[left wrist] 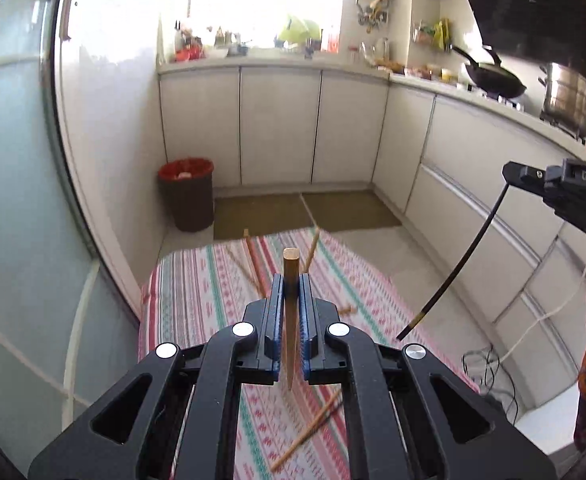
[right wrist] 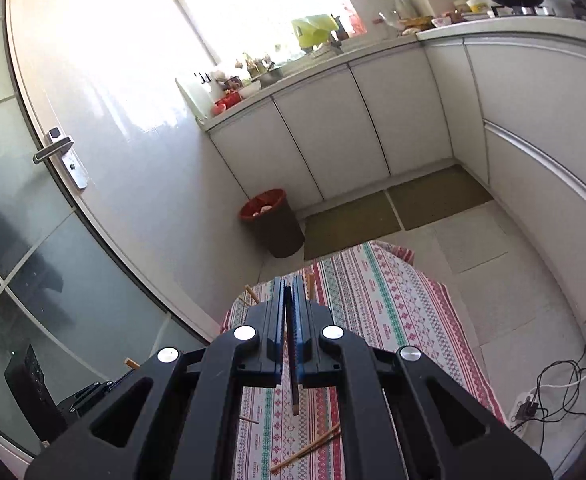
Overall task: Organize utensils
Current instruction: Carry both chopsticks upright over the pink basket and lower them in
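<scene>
Currently, your left gripper (left wrist: 291, 280) is pinching a light, stiff wooden chopstick (left wrist: 291, 268) mid-shaft at frame centre; your right gripper (right wrist: 289, 286) is clamping a slippery dark chopstick (right wrist: 294, 384).

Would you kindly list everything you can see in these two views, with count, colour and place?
Wooden chopstick: one, tan, clamped in the left gripper.
Dark chopstick: one, black, clamped in the right gripper.
Loose chopsticks: several, tan, scattered on the tablecloth.
Tablecloth: one, striped pink, green and white, on the table.
Bin: one, brown with red liner, floor by the cabinets.
Wok: one, black, on the stove.
Left gripper: black and blue.
Right gripper: black and blue.
</scene>
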`<state>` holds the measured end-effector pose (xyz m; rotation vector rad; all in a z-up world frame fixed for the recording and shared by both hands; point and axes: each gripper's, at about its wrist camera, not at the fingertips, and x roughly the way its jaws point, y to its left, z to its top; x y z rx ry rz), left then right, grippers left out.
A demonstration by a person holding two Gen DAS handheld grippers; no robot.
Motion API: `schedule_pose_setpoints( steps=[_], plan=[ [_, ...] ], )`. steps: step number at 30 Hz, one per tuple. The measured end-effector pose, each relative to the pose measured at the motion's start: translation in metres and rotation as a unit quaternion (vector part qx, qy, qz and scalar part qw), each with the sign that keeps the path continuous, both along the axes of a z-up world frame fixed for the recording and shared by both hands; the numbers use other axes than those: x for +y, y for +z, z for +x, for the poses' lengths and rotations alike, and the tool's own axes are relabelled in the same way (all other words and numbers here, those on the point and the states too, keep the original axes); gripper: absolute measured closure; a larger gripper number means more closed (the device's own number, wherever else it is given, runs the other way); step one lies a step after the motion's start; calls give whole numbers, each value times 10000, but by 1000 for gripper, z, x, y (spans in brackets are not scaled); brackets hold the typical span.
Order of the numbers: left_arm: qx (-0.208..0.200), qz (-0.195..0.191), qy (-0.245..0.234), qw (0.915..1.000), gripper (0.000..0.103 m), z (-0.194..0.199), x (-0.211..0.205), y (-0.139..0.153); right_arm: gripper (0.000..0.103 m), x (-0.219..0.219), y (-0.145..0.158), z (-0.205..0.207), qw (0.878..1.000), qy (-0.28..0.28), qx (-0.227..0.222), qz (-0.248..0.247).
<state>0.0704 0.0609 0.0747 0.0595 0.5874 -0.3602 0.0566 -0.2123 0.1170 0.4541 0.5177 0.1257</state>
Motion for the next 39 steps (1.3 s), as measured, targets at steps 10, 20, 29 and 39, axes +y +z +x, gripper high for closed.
schedule_pose_setpoints(
  steps=[10, 20, 29, 39],
  plan=[
    [-82, -252, 267, 9993, 97, 94, -26, 2, 99, 15, 8, 87, 9993, -105, -213, -278],
    [283, -725, 546, 9955, 74, 130, -7, -58, 99, 48, -59, 156, 9987, 78, 174, -467],
    [183, -1231, 1068, 9865, 62, 112, 52, -51, 99, 70, -82, 176, 9979, 125, 306, -556],
    [355, -1099, 1109, 9871, 61, 104, 56, -62, 61, 89, -107, 178, 9955, 168, 638, -675]
  ],
)
